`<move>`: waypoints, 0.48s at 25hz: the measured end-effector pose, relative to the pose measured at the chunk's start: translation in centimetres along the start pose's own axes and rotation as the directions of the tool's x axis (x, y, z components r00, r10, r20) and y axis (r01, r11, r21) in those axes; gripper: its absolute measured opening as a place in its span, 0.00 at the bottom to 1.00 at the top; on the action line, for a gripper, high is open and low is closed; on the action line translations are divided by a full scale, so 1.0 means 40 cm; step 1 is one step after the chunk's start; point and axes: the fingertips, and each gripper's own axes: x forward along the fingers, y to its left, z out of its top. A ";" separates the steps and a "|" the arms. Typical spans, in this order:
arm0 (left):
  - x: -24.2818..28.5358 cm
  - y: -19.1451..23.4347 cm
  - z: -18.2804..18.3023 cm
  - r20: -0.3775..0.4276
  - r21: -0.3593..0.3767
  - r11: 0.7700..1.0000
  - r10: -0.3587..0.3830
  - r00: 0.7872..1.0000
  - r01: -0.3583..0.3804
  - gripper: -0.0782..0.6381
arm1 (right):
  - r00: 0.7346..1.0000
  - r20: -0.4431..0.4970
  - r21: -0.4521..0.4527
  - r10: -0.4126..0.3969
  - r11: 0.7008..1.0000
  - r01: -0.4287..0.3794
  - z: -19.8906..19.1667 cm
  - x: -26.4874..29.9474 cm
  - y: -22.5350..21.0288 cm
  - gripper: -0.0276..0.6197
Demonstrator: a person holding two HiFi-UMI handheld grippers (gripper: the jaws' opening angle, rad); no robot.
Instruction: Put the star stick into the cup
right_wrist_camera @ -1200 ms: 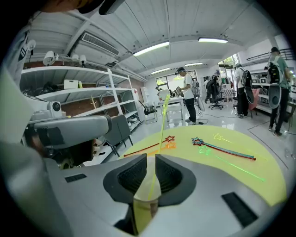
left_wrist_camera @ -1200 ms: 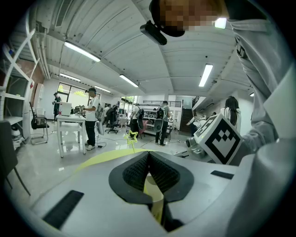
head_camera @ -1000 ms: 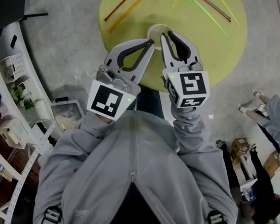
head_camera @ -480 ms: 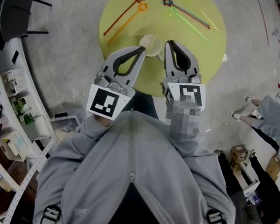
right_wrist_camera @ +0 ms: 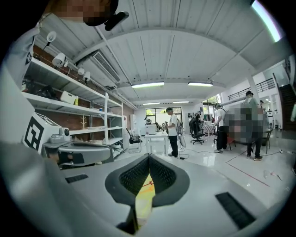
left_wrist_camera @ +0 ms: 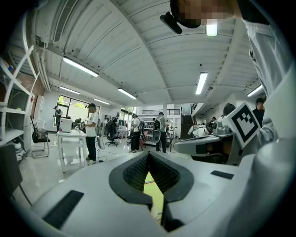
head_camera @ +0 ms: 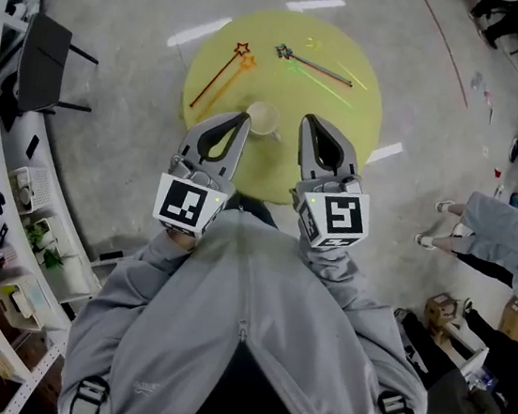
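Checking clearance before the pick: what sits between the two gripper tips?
The cup, standing on the yellow table, nearer the left gripper than the right gripper; the head view shows it.

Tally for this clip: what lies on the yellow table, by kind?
Cup: 1
Star sticks: 4 clear: red, orange, dark, green; a paler one may blend into the table
Total: 5

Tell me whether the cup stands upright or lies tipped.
Upright: the cup shows its round open rim to the head view, standing on the yellow table.
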 end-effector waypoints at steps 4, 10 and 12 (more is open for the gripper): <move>-0.024 -0.019 0.055 0.015 -0.011 1.000 0.007 1.000 -0.007 0.13 | 0.999 0.047 -0.008 -0.014 1.000 0.014 0.069 -0.061 0.009 0.09; -0.063 -0.054 0.133 0.055 0.004 1.000 0.023 0.998 -0.023 0.13 | 0.995 0.095 -0.017 -0.030 0.999 0.032 0.143 -0.133 0.030 0.09; -0.076 -0.059 0.158 0.070 0.012 0.999 0.032 0.997 -0.033 0.13 | 0.993 0.115 -0.022 -0.031 0.999 0.034 0.163 -0.142 0.039 0.09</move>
